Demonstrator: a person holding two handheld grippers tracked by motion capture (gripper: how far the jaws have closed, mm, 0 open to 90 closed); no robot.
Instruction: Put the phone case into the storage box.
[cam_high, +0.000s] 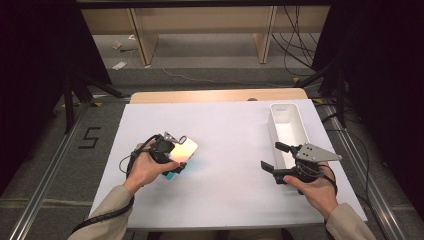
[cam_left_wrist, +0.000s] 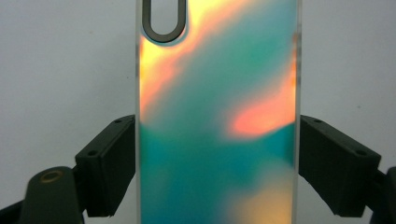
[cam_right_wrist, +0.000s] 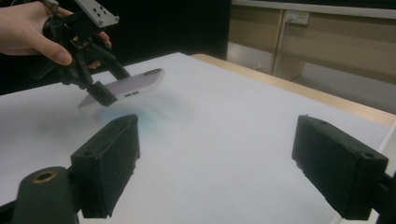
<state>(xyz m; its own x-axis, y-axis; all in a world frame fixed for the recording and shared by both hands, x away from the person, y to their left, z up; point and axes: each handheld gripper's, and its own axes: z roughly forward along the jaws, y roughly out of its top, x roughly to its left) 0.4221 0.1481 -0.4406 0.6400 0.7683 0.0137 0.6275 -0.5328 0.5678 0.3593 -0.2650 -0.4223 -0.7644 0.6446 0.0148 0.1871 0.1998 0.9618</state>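
Iridescent teal, orange and yellow sheen covers the glossy, flat phone case (cam_left_wrist: 217, 121), a rectangular piece with clear edges and a dark oval camera cut-out near its far end. The left gripper (cam_left_wrist: 217, 168) grasps it: in the left gripper view the two black jaws press against the case's long sides, one on each, with the case running straight away from the camera between them. In the high view the same phone case (cam_high: 184, 148) sits at the left-centre of the white table cover (cam_high: 230, 135), glowing pale orange, with the left gripper (cam_high: 167, 150) and the person's left hand (cam_high: 147, 167) just behind it. The right gripper view shows the case (cam_right_wrist: 135, 84) lifted clear of the surface, tilted slightly, with a faint bluish reflection on the cover below it.

The right gripper (cam_high: 270, 157) is released, its jaws spread wide with nothing between them; in its own view only bare white cover lies between the two black pads (cam_right_wrist: 107, 163). The right hand (cam_high: 315, 187) holds it low at the right side of the table, just beside the near end of a long white rectangular plastic tray (cam_high: 300, 122), which stands along the right edge. The two grippers are well apart.
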